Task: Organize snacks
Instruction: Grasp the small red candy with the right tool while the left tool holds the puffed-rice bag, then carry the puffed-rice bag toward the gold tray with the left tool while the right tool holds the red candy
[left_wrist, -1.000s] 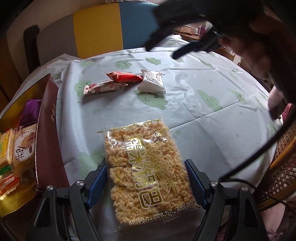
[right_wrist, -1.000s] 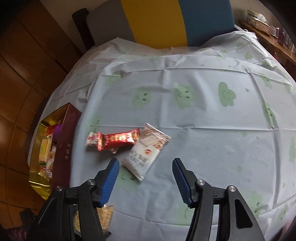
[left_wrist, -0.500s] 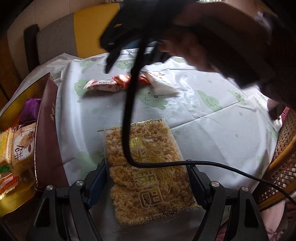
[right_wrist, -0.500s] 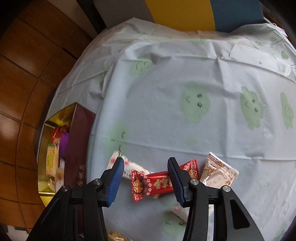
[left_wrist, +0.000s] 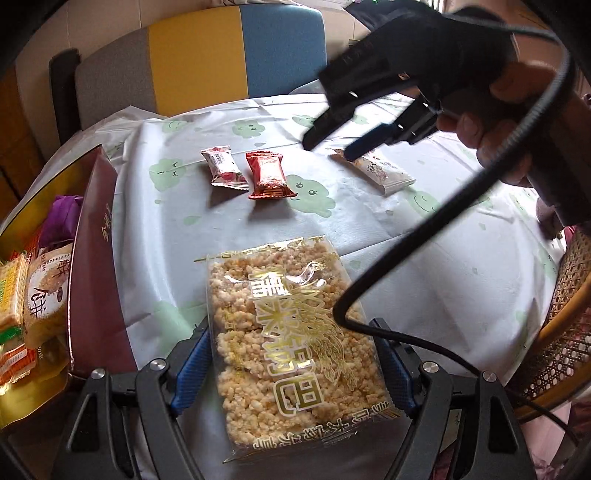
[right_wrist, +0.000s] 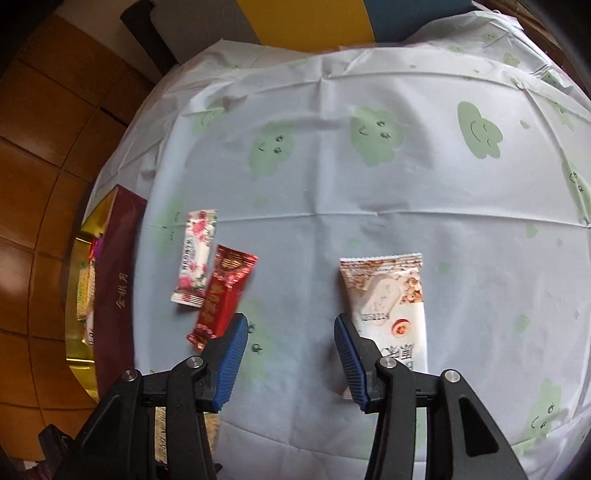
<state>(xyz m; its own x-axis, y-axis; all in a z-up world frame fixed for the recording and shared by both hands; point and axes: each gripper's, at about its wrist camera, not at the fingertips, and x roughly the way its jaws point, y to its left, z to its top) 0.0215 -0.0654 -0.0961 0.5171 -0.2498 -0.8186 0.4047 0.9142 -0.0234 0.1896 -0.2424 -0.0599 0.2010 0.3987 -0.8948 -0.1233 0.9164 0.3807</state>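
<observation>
Where cloud-print tablecloth (right_wrist: 424, 229) ends, striped chair (left_wrist: 207, 62) stands.

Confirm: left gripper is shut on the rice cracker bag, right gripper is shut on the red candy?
Not quite. In the right wrist view the right gripper is open over bare tablecloth; the red candy lies outside its left finger. The left gripper does clamp the rice cracker bag.

Worktop (left_wrist: 461, 266) under pale cloth with green smiley-cloud print, creased, spreading ahead of fingers. Chair back (left_wrist: 207, 55) in grey, yellow, blue panels beyond worktop's far edge. Woven cane chair (left_wrist: 565, 317) at right of fingers. Brown tiled floor (right_wrist: 40, 155) at left.
</observation>
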